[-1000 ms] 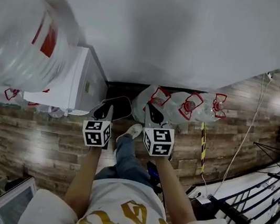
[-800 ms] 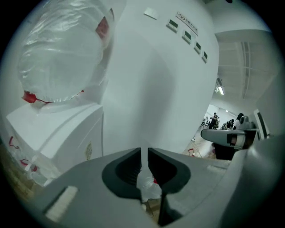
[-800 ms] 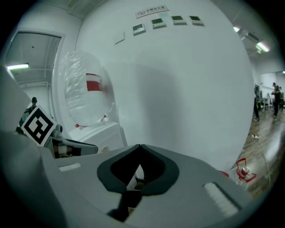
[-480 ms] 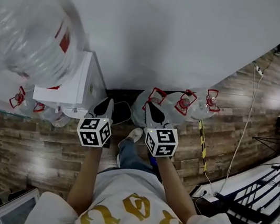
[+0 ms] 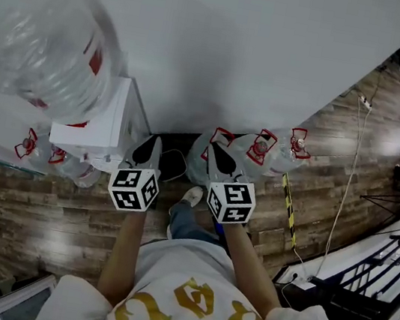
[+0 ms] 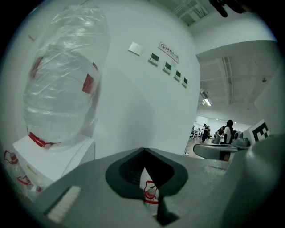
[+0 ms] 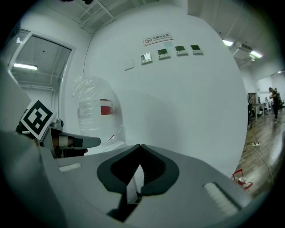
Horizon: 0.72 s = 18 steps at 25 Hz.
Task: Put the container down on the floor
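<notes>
Left gripper and right gripper are both clenched on nothing, jaw tips meeting, held side by side in front of the person. The jug, a big clear water container in loose plastic wrap, sits on top of the white dispenser against the wall, up and to the left of both grippers and well apart from them. It looks empty, though glare on the wrap makes that hard to be sure of. If so, it should be light but bulky, with thin walls that give under a squeeze. The wrap is likely slippery and may slide over the plastic, so a pinch on film alone would be a poor hold. A safer grasp presses the body from opposite sides with both grippers, lifts it straight up, then lowers it to the wooden floor near the spare bottles.
</notes>
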Available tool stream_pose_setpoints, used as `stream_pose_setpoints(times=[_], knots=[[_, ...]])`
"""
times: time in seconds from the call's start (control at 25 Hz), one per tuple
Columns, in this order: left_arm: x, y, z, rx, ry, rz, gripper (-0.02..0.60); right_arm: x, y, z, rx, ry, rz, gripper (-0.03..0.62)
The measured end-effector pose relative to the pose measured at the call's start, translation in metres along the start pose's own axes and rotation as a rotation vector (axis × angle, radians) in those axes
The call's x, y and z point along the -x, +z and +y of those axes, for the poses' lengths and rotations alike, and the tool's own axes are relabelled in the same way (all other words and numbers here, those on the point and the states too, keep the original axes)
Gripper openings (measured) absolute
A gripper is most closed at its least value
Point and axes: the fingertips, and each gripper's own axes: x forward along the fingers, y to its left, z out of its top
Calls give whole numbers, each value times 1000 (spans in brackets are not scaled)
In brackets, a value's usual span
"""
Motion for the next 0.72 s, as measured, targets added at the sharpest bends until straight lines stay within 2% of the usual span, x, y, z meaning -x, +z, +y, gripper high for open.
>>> stream_pose_setpoints(times=[0.24, 0.72], knots=[[4, 6, -3, 8, -13, -30, 0, 6, 1, -1, -2, -12, -7, 23], [4, 2, -1, -15, 3, -20, 0, 7, 0, -6, -18, -33, -3, 23]])
